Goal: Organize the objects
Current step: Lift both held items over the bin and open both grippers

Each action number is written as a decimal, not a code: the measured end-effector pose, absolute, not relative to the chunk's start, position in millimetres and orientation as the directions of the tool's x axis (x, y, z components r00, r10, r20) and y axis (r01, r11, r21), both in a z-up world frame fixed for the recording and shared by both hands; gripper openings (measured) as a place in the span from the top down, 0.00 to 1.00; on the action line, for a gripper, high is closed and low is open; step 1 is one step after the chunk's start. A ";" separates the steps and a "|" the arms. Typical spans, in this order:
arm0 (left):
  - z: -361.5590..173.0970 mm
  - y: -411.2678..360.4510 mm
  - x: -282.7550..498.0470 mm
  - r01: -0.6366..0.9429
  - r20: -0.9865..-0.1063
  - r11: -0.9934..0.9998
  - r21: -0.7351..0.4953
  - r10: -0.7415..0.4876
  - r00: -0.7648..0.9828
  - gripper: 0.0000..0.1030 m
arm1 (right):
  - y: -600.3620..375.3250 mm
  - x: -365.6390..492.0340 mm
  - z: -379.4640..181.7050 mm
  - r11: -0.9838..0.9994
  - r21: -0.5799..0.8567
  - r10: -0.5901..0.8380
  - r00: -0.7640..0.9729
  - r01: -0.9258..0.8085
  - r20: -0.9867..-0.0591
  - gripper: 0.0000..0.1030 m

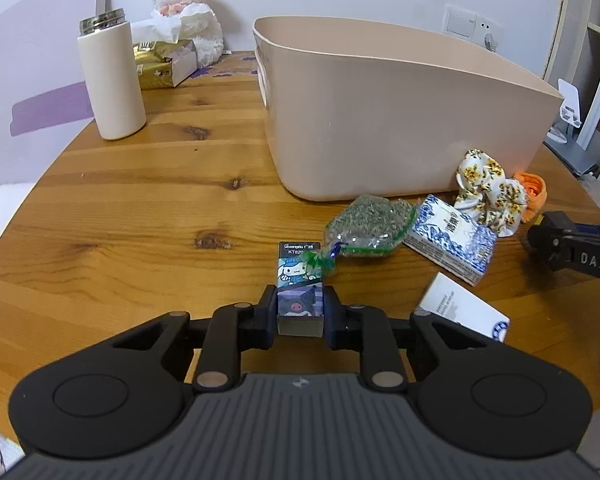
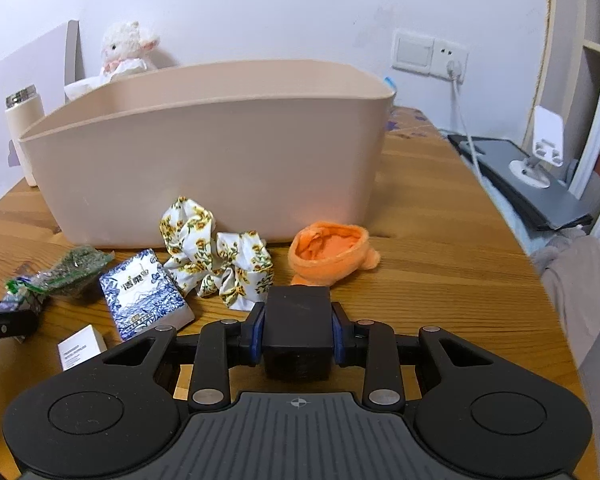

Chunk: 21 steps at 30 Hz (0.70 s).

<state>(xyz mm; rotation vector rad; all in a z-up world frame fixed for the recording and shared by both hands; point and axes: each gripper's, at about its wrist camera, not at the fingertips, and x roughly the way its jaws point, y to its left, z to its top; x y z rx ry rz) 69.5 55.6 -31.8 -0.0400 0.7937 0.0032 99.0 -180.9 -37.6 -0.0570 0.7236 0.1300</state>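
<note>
Lifting each held item clear of the tall beige plastic bin's [image 1: 400, 120] rim before letting go seems the sound way to do this step; the bin's wall stands high, so a low carry would likely knock it. The left gripper [image 1: 300, 312] has its jaws closed on a long cartoon-printed cardboard box [image 1: 300, 280], just in front of the bin; its long axis runs straight ahead toward the bin, printed face up. The right gripper [image 2: 298, 334] clamps a black cube-shaped block [image 2: 298, 328], also in front of the bin; what it is I cannot tell. A clear bag of green flakes [image 1: 366, 226] touches the box's far end, so raise slowly.
</note>
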 end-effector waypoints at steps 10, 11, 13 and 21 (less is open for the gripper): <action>18.5 59.4 43.4 -0.003 -0.641 0.998 -0.055 -0.033 0.767 0.76 | -171.2 68.9 21.9 0.990 -0.061 0.070 0.822 -0.127 -0.565 0.71; 26.2 60.2 42.7 -0.003 -0.627 0.999 -0.051 -0.030 0.779 0.76 | -169.4 66.6 31.3 0.990 -0.068 0.070 0.835 -0.127 -0.546 0.71; 40.0 61.6 42.6 -0.005 -0.600 0.999 -0.048 -0.025 0.800 0.76 | -166.1 63.8 46.4 0.989 -0.079 0.069 0.855 -0.127 -0.513 0.71; 82.7 55.8 60.7 0.018 -0.508 0.999 -0.050 -0.040 0.860 0.76 | -157.5 67.3 88.5 0.987 -0.100 0.079 0.912 -0.129 -0.404 0.71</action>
